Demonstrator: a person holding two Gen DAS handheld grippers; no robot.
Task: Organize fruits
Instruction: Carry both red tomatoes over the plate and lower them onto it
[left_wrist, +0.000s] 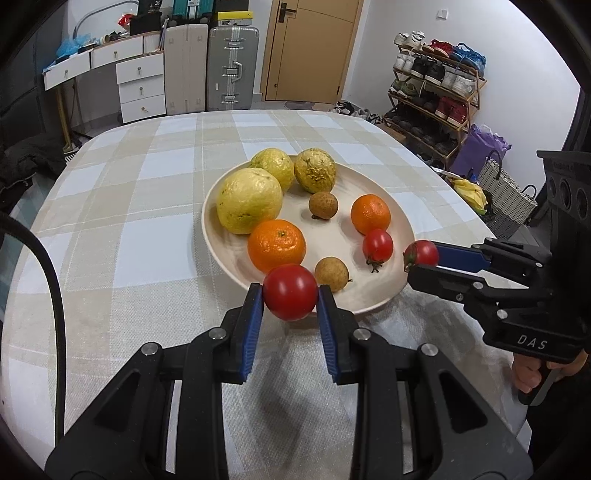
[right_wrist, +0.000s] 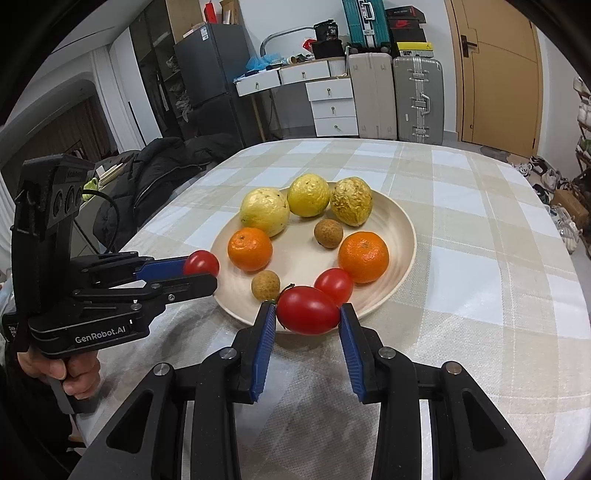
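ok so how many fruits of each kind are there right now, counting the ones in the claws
yellow guavas: 3, all on the plate
oranges: 2, on the plate
small brown longans: 2, on the plate
red tomatoes: 3, one on the plate, one in the left claw, one in the right claw
total: 10

R gripper (right_wrist: 307, 319) w/ tomato (right_wrist: 307, 309), near plate (right_wrist: 404, 229) rim
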